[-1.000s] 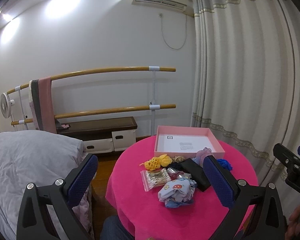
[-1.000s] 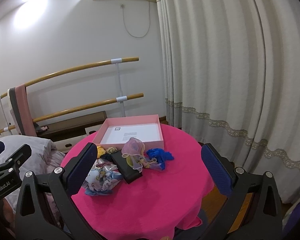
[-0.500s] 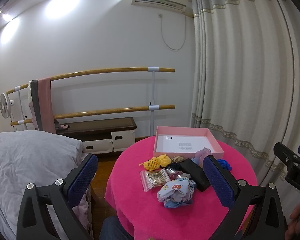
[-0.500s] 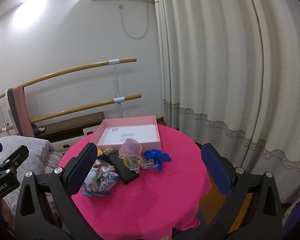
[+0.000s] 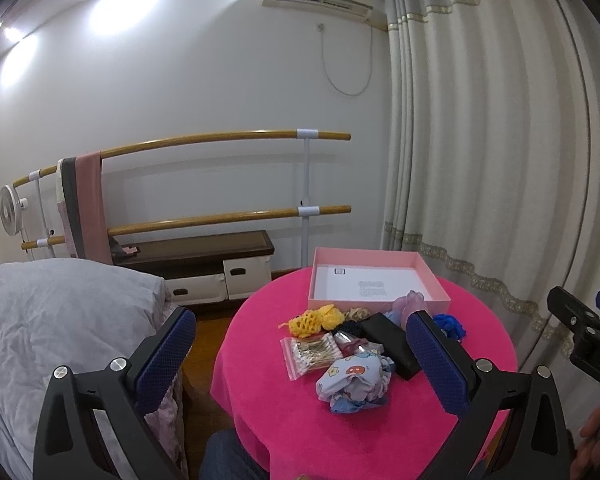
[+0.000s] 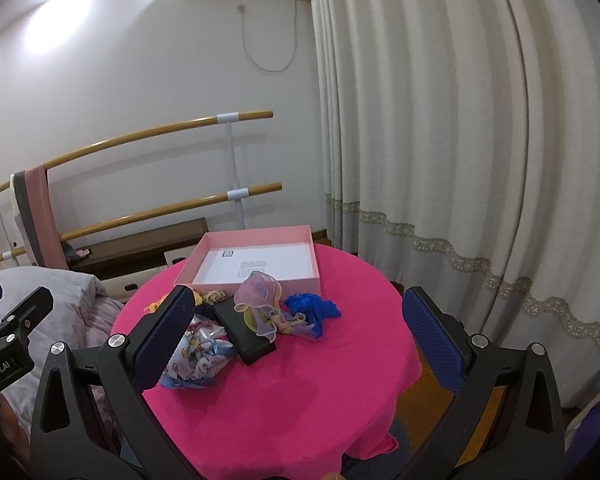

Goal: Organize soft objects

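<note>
over the last second little has changed: both views drift slightly, the pile sliding a touch leftward in the right wrist view, and nothing on the surface (image 5: 300, 432) has been touched. so i judge the sorting has not begun.

the left claw (image 5: 300, 356) and right claw (image 6: 296, 332) both hang wide open and empty, well above the pile.

the soft things lie bunched just in front of the empty pink box (image 5: 374, 280): a printed cloth (image 5: 352, 380) nearest, yellow mesh (image 5: 312, 320), a sheer pink scarf (image 6: 260, 296) and a blue cloth (image 6: 312, 308), crumpled around a black case (image 6: 244, 332).
</note>
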